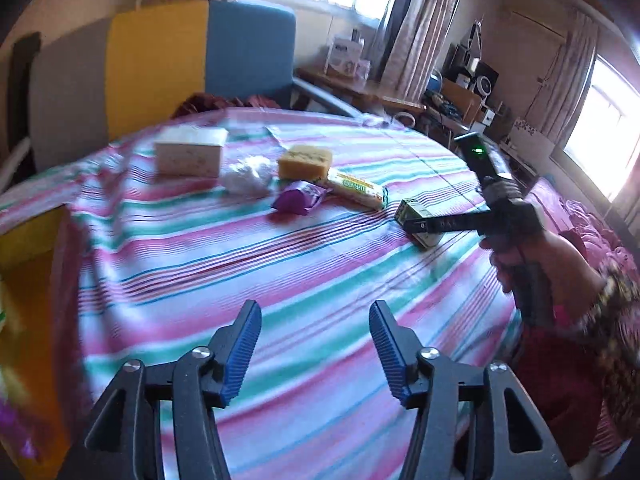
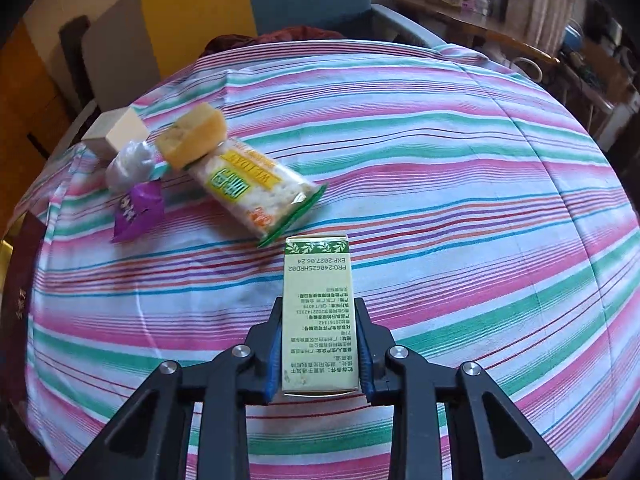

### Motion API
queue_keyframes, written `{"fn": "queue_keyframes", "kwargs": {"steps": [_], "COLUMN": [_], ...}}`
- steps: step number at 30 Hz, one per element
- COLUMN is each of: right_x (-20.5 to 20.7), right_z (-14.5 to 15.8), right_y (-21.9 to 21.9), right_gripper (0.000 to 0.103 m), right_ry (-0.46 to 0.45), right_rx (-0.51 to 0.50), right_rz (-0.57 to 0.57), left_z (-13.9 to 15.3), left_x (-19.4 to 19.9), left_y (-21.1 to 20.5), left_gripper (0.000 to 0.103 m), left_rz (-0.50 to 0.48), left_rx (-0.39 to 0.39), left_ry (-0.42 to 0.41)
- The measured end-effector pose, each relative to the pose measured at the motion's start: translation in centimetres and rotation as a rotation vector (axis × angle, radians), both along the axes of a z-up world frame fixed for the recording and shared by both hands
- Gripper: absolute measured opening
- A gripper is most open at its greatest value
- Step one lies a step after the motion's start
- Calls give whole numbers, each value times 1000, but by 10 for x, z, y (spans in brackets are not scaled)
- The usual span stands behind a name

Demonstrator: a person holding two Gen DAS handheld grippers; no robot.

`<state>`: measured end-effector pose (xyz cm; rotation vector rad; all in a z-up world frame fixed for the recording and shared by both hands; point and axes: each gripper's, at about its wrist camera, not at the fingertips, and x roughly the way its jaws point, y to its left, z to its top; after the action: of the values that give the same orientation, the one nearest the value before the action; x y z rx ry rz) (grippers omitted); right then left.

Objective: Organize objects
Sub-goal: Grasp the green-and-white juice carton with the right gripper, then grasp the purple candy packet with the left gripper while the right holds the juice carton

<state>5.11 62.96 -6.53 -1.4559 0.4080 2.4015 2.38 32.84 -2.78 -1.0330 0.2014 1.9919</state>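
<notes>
While clamped, carton (image 2: 316, 300) meets tongs (image 2: 320, 356).

Green-white carton (image 2: 317, 312) lying flat, cracker pack (image 2: 256, 190), sponge (image 2: 192, 136) beside

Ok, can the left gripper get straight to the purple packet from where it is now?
Probably yes. The left gripper is open and empty, with only bare striped sheet between it and the purple packet; the right gripper is off to the side, shut on the green box.

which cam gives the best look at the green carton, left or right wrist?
Right wrist. The green carton fills the centre, printed face readable, clamped between the right gripper pads. Left wrist shows it only small and far off, partly hidden behind that gripper's fingers.
</notes>
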Motion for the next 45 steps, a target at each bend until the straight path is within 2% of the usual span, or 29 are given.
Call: {"fn": "queue_keyframes", "kwargs": {"steps": [4, 7, 12, 22, 27, 34, 37, 39, 41, 45], "right_x": [1, 4, 3, 3, 3, 1, 2, 1, 1, 1], "right_z": [0, 0, 0, -1, -1, -1, -1, -1, -1, -1], "right_y": [2, 5, 5, 8, 11, 9, 9, 9, 9, 9], "right_gripper": [31, 31, 31, 31, 31, 31, 31, 31, 31, 31], "right_ry": [1, 10, 8, 17, 22, 21, 20, 20, 20, 21], "right_rx": [-12, -38, -39, -63, -77, -75, -70, -69, -70, -69], "right_rz": [-6, -21, -22, -36, -42, -44, -41, -40, -40, -40], "left_z": [-11, -19, -28, -51, -62, -65, -66, -67, -67, -67], "left_x": [-23, -37, -55, -78, -87, -101, -106, -107, -106, -104], "left_y": [37, 66, 98, 134, 136, 135, 133, 131, 130, 128], "left_gripper": [61, 62, 62, 64, 65, 65, 61, 43, 37, 36], "left_rz": [17, 23, 15, 22, 42, 98, 117, 129, 127, 122], "left_rx": [-55, -112, -141, -133, -95, -61, -44, -41, -35, -22], "left_ry": [-2, 59, 96, 84, 28, -1, -2, 3, 4, 12]}}
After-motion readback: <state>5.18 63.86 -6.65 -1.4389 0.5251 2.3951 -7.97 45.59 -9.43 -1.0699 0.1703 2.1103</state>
